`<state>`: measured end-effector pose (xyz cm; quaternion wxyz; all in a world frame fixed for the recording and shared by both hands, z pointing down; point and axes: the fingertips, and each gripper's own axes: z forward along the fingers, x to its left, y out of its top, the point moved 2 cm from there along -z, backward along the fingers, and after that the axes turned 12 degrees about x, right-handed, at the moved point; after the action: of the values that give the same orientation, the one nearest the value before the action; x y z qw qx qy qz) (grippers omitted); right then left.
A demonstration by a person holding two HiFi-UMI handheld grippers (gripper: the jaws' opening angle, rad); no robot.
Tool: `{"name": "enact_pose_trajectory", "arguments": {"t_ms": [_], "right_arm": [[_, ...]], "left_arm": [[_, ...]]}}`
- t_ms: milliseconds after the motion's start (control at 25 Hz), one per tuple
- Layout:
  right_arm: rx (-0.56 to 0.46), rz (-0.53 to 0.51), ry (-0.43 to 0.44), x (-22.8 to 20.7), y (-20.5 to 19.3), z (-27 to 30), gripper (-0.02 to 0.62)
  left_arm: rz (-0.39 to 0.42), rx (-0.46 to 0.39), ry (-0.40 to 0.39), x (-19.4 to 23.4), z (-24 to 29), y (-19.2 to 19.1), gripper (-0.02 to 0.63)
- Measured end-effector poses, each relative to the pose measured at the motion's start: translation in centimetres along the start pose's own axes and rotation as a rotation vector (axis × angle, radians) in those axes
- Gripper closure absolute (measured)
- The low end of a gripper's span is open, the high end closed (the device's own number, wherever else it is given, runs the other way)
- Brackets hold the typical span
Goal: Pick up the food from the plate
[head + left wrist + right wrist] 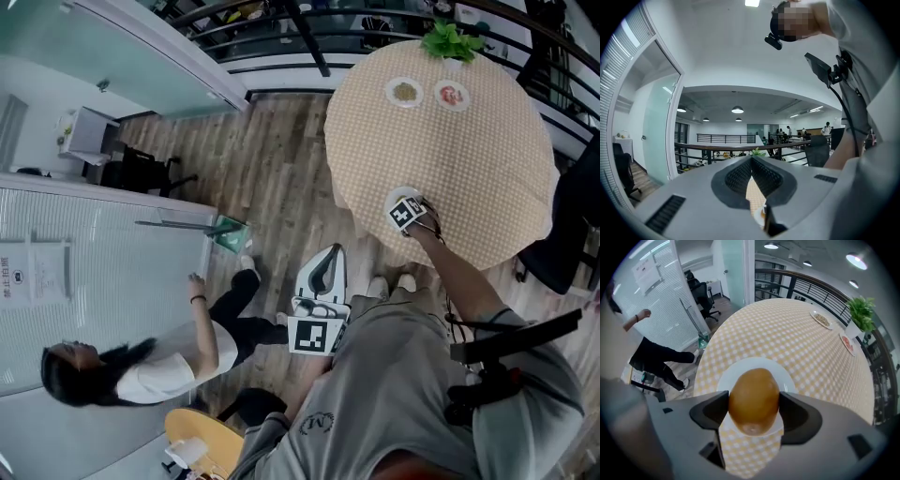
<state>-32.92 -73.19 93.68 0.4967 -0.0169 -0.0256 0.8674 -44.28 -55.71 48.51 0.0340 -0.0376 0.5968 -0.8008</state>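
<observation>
A brown, oval piece of food [753,401] sits between the pads of my right gripper [753,412], which is shut on it just above a white plate [740,369]. In the head view the right gripper [407,208] is over that plate [397,196] at the near edge of the round checked table [469,159]; the food is hidden there. My left gripper [328,255] hangs low by my lap, off the table. In the left gripper view it [751,161] has its tips together and holds nothing.
Two small plates with food [404,92] [452,94] and a green plant [450,39] stand at the table's far side. A person [187,347] crouches on the wooden floor by a glass wall [103,253]. A railing [281,37] runs behind the table.
</observation>
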Motion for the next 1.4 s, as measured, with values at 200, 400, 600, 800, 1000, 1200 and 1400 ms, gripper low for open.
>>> {"name": "enact_pose_trajectory", "arguments": {"t_ms": [200,400,600,800,1000,1200,1400], "right_arm": [[-0.021,0.044,0.018,-0.3,-0.7,0.0,0.273],[-0.027,0.050,0.019,-0.4,-0.8,-0.1,0.273],[-0.015,0.054,0.064,-0.8,-0.5,-0.1,0.272],[-0.003,0.017,0.023,-0.9,-0.6,0.2,0.270],[0.002,-0.001,0.012,-1.2,-0.7,0.5,0.270],[-0.042,0.010,-0.013,-0.7,-0.6,-0.8,0.270],[-0.175,0.123,0.032,-0.1,0.6,-5.0,0.270]], "left_arm": [[0.003,0.032,0.014,0.3,-0.2,-1.4,0.597],[0.000,0.020,0.005,0.1,-0.3,-0.8,0.597],[-0.001,0.022,0.012,0.3,-0.7,-1.6,0.597],[-0.005,0.030,0.022,0.2,-1.0,-1.8,0.597],[-0.002,0.024,0.036,0.2,-0.9,-1.6,0.597],[-0.022,-0.005,0.037,0.5,-1.8,-1.5,0.597],[-0.032,-0.026,0.025,0.6,-2.1,-1.3,0.597]]}}
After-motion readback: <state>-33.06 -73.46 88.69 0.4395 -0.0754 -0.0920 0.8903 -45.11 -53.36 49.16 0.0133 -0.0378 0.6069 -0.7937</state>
